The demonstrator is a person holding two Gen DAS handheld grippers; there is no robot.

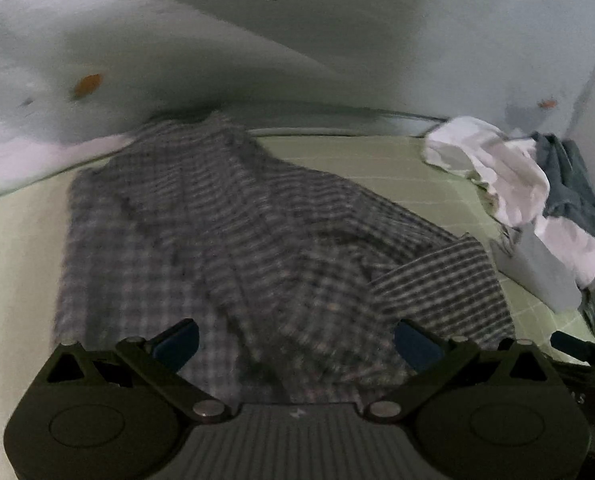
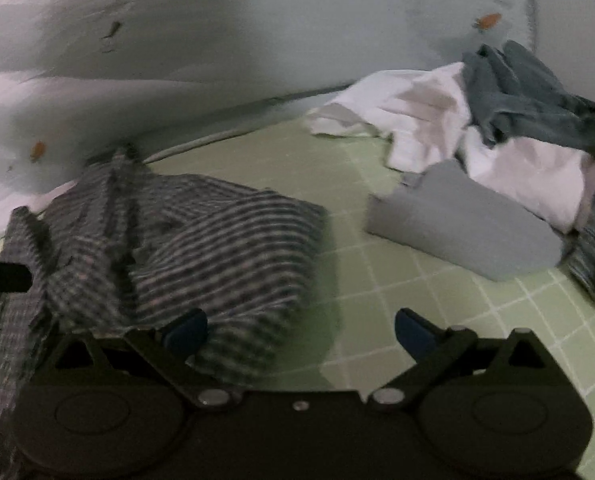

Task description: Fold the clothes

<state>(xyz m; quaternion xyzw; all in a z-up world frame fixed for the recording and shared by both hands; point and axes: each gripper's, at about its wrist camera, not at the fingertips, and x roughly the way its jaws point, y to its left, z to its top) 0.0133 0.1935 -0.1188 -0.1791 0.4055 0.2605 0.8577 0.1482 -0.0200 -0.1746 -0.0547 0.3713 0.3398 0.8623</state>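
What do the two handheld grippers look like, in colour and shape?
Both look alike. The left gripper and the right gripper have black bodies with two round housings, angled black link arms with silver pivot bolts, and dark blue pads on the jaws. A ribbed grey panel sits at the centre of the left one.

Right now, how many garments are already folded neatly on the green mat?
1: a grey folded garment lies right of the checked shirt, beside the unfolded pile of white cloth and dark cloth. More may be hidden behind that pile.
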